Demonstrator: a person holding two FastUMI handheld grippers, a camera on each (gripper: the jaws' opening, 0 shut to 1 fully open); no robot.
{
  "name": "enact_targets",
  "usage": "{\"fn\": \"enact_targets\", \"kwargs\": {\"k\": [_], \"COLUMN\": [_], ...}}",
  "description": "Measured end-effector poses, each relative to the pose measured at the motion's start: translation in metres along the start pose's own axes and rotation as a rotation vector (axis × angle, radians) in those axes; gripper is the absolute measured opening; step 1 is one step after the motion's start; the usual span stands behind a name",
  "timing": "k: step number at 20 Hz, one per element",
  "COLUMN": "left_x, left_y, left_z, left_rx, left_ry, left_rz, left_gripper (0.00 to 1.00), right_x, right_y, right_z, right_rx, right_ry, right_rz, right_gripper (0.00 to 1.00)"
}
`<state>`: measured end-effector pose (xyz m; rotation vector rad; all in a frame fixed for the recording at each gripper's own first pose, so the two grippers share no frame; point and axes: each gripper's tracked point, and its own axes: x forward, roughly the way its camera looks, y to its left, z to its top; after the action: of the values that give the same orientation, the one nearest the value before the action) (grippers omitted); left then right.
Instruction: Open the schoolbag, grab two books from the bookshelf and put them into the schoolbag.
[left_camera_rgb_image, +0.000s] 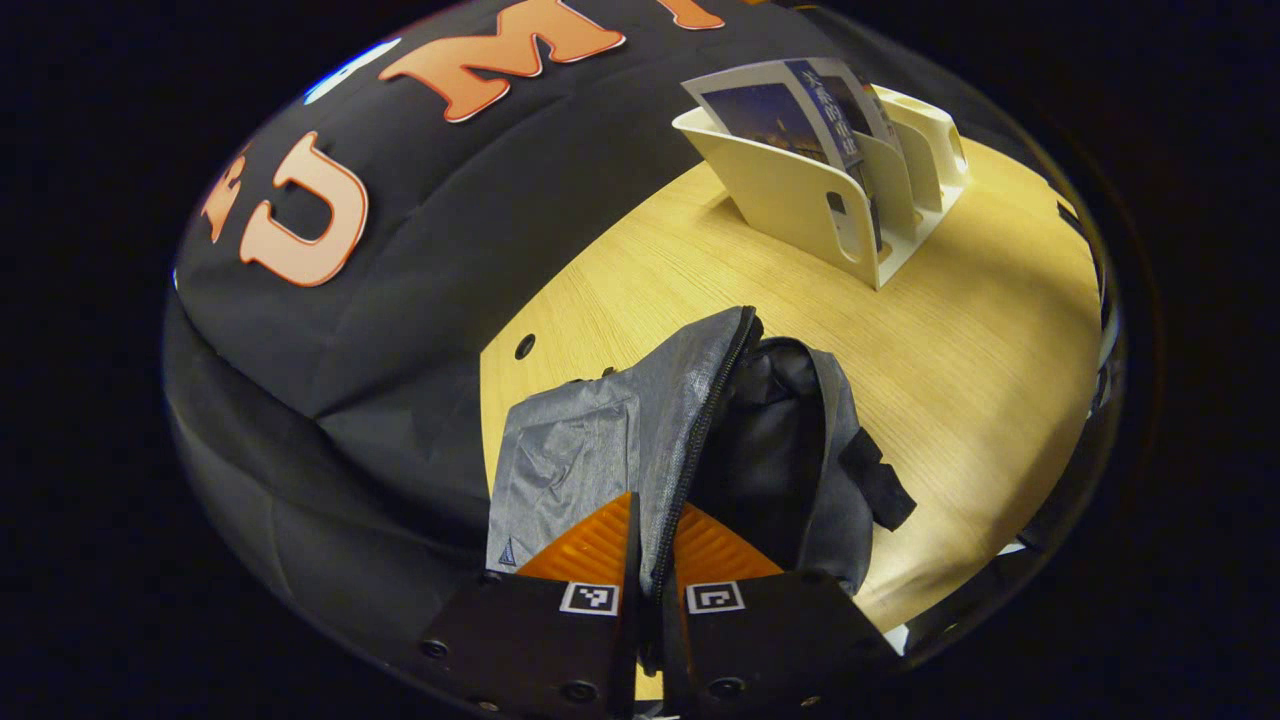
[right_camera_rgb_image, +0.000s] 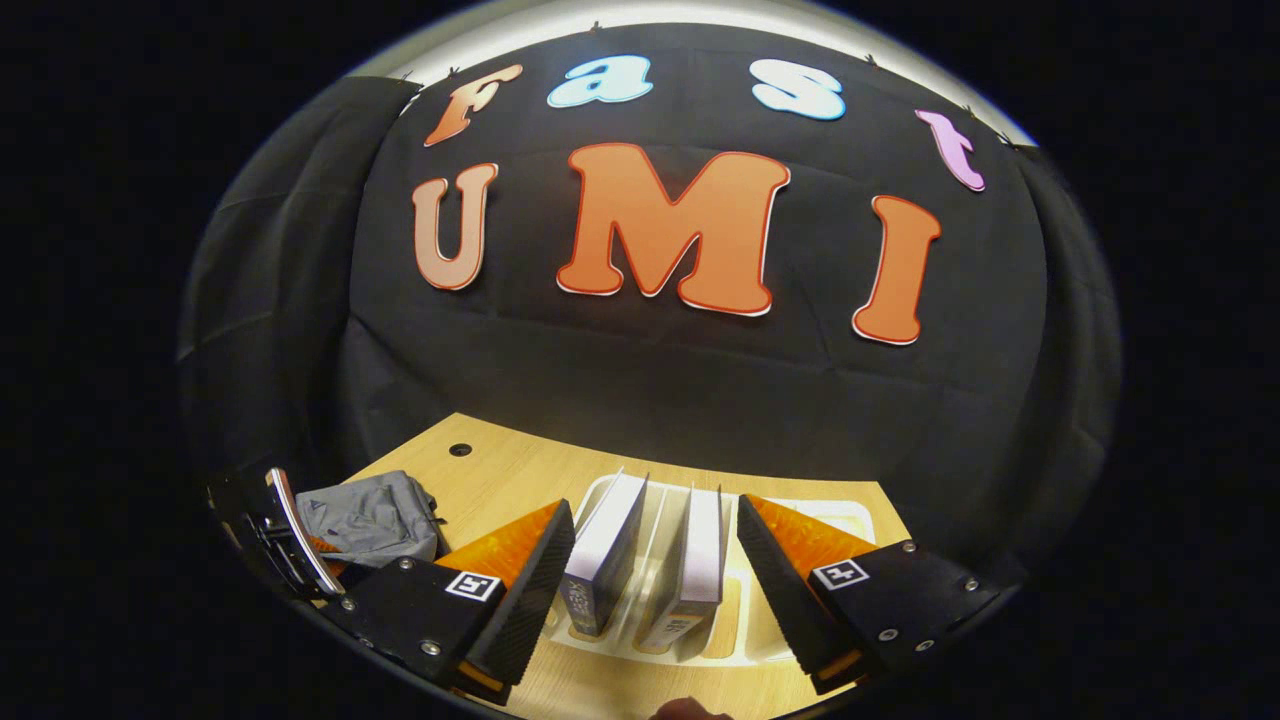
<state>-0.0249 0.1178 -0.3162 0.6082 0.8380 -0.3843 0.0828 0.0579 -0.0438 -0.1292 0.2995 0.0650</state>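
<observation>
Your right claw (right_camera_rgb_image: 655, 565) hangs spread over both upright books (right_camera_rgb_image: 605, 550) — spines toward you, probably; left claw (left_camera_rgb_image: 655, 560) pinches the schoolbag's (left_camera_rgb_image: 570, 450) zipper edge.

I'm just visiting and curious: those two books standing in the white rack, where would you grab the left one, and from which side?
Probably by its top edge, coming from above. The left book stands on end in the white rack, leaning slightly, its upper part clear of the dividers. The right hand-held gripper hangs open over both books, so it would need to shift left to straddle just that one.
</observation>
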Motion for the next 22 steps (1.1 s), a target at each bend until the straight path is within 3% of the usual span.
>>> {"fn": "enact_targets", "kwargs": {"k": [10, 12, 15, 22], "left_x": [-0.027, -0.028, -0.033, -0.036], "left_y": [0.042, 0.052, 0.062, 0.091], "left_z": [0.013, 0.015, 0.017, 0.023], "left_rx": [-0.108, -0.132, -0.150, -0.190], "left_ry": [0.034, 0.045, 0.058, 0.109], "left_rz": [-0.317, -0.381, -0.441, -0.578], "left_gripper": [0.08, 0.08, 0.07, 0.06], "right_x": [0.040, 0.045, 0.045, 0.068], "right_y": [0.036, 0.039, 0.056, 0.053], "right_z": [-0.009, -0.019, -0.039, -0.059], "right_rx": [-0.012, -0.018, 0.089, 0.173], "right_ry": [0.266, 0.365, 0.528, 0.707], "right_rz": [0.066, 0.056, 0.091, 0.012], "right_gripper": [0.98, 0.98, 0.98, 0.98]}}
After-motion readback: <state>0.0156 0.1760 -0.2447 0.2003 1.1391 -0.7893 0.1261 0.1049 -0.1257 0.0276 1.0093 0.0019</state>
